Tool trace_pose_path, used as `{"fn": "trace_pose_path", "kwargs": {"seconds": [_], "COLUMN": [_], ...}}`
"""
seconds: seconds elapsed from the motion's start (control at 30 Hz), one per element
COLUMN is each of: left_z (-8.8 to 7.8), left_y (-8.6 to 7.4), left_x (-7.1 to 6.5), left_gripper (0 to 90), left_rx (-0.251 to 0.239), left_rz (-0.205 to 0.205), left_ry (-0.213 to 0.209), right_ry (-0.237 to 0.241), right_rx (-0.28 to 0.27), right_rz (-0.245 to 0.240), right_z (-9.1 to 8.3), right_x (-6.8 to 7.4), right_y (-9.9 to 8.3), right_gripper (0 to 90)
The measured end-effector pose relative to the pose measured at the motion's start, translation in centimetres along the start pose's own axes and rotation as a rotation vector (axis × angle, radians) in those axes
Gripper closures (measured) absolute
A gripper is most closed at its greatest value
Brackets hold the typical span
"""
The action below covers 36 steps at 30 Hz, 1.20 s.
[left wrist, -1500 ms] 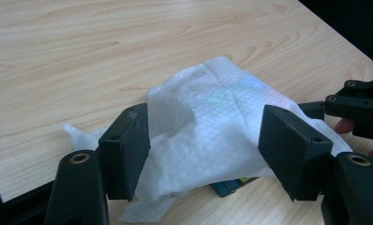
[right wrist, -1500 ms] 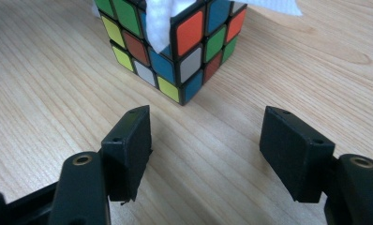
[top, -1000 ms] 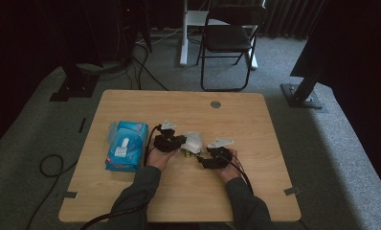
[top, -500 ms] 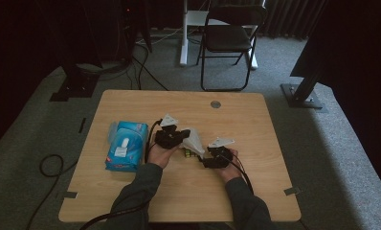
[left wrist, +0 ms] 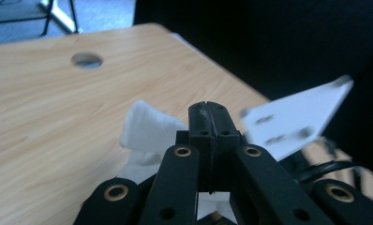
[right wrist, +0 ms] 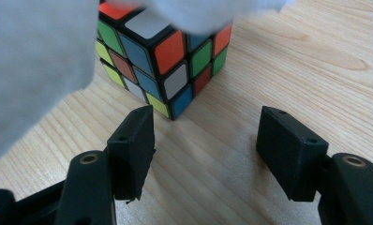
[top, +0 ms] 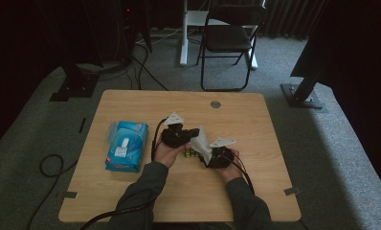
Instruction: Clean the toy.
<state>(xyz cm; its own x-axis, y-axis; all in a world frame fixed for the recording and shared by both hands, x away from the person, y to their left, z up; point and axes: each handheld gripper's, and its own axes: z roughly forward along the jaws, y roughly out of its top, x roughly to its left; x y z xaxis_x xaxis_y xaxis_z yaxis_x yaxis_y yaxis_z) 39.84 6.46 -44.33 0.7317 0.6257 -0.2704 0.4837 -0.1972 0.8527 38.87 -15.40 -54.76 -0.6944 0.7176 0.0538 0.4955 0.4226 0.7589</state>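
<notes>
Both grippers sit mid-worktop (top: 131, 103). Left gripper (top: 194, 132) has lifted since a second ago, jaws pinched tight on a white wipe (top: 202, 142) now draped over the Rubik's cube (right wrist: 161, 51). Right gripper (right wrist: 205, 140) unmoved, jaws apart and empty, just short of the cube. Wipes pack (top: 126, 146) unchanged at left.

Left gripper (top: 194, 133): jaws pressed together, pinching a white wipe (top: 202, 142); held just above the puzzle cube (top: 191, 152).
Right gripper (right wrist: 205, 133): jaws spread apart, nothing between them; low, just right of the cube.
Forearms: both enter from the table's near edge, converging toward the cube.
</notes>
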Motion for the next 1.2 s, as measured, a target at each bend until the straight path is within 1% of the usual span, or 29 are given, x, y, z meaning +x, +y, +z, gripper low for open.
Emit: {"fn": "trace_pose_path", "kwargs": {"seconds": [0.03, 0.07, 0.1, 0.17, 0.2, 0.23, 0.3, 0.33, 0.37, 0.4, 0.43, 0.47, 0.53, 0.6, 0.67, 0.7, 0.77, 0.87, 0.9, 0.93, 0.97, 1.03, 1.1, 1.13, 1.2], "left_z": [0.1, 0.3, 0.4, 0.8, 1.1, 1.4, 1.9, 2.1, 2.3, 2.3, 2.4, 2.4, 2.3, 2.1, 2.3, 2.4, 2.7, 3.0, 3.1, 3.1, 3.3, 3.4, 3.3, 3.2, 3.3], "left_y": [-0.4, -0.8, -1.2, -2.1, -2.6, -2.9, -3.5, -3.7, -3.8, -3.9, -3.8, -3.8, -3.7, -3.6, -3.7, -3.7, -3.8, -4.0, -4.1, -4.2, -4.3, -4.5, -4.5, -4.4, -4.4], "left_x": [0.5, 1.0, 1.4, 2.0, 2.1, 2.0, 1.7, 1.4, 1.2, 1.0, 0.7, 0.6, 0.3, 0.3, 0.5, 0.7, 1.2, 1.4, 1.4, 1.3, 1.2, 0.9, 0.9, 0.8, 0.6], "left_gripper": [90.0, 90.0, 90.0, 90.0, 90.0, 90.0, 90.0, 90.0, 89.9, 89.2, 85.3, 78.6, 65.8, 56.2, 46.7, 44.0, 37.3, 35.0, 35.1, 37.0, 41.0, 48.6, 57.3, 62.2, 71.7], "left_rx": [0.011, 0.024, 0.042, 0.081, 0.104, 0.132, 0.171, 0.184, 0.188, 0.189, 0.187, 0.193, 0.171, 0.146, 0.141, 0.137, 0.139, 0.119, 0.116, 0.120, 0.123, 0.121, 0.110, 0.105, 0.118], "left_rz": [-0.018, -0.028, -0.033, -0.030, -0.013, 0.015, 0.069, 0.108, 0.138, 0.153, 0.170, 0.188, 0.205, 0.196, 0.179, 0.165, 0.131, 0.114, 0.117, 0.122, 0.126, 0.151, 0.155, 0.160, 0.185], "left_ry": [0.011, 0.029, 0.051, 0.092, 0.125, 0.158, 0.215, 0.250, 0.271, 0.289, 0.314, 0.323, 0.338, 0.338, 0.332, 0.321, 0.283, 0.265, 0.269, 0.271, 0.273, 0.282, 0.295, 0.293, 0.286], "right_ry": [0.000, 0.000, -0.001, -0.001, -0.001, -0.001, -0.001, -0.001, -0.001, -0.002, -0.001, -0.002, -0.003, -0.003, -0.002, -0.003, -0.002, 0.000, 0.000, 0.000, -0.001, -0.001, -0.001, -0.002, -0.002], "right_rx": [0.000, 0.002, 0.001, 0.002, 0.003, 0.002, 0.002, 0.002, 0.002, 0.002, 0.003, 0.003, 0.003, 0.004, 0.004, 0.004, 0.003, 0.004, 0.003, 0.003, 0.002, 0.003, 0.003, 0.002, -0.001], "right_rz": [0.001, 0.003, -0.001, -0.001, -0.001, -0.001, 0.001, 0.001, 0.000, 0.000, -0.001, -0.001, 0.000, 0.001, 0.002, 0.002, 0.001, 0.003, 0.003, 0.003, 0.002, 0.003, 0.004, 0.003, 0.002], "right_z": [0.0, 0.0, 0.0, 0.0, 0.0, 0.0, 0.0, 0.0, 0.0, 0.0, 0.0, 0.0, 0.0, 0.0, 0.0, 0.0, 0.0, 0.0, 0.0, 0.0, 0.0, 0.0, 0.0, 0.0, 0.0], "right_x": [0.0, 0.0, -0.1, -0.1, -0.1, -0.1, -0.1, -0.1, -0.1, -0.1, -0.1, -0.1, -0.1, -0.1, -0.1, -0.1, -0.1, -0.1, -0.1, -0.1, -0.1, -0.1, -0.1, -0.1, -0.2], "right_y": [0.0, 0.0, 0.0, 0.0, 0.0, 0.0, 0.0, 0.0, 0.0, 0.0, 0.0, 0.0, 0.0, 0.0, 0.0, 0.0, 0.0, 0.0, 0.0, 0.0, 0.0, 0.0, 0.0, 0.0, 0.0], "right_gripper": [36.8, 36.8, 36.8, 36.9, 36.9, 36.9, 36.9, 36.9, 37.0, 37.0, 37.0, 37.0, 37.1, 37.0, 37.1, 37.1, 37.0, 36.9, 36.9, 36.9, 36.9, 36.9, 36.9, 36.9, 36.9]}}
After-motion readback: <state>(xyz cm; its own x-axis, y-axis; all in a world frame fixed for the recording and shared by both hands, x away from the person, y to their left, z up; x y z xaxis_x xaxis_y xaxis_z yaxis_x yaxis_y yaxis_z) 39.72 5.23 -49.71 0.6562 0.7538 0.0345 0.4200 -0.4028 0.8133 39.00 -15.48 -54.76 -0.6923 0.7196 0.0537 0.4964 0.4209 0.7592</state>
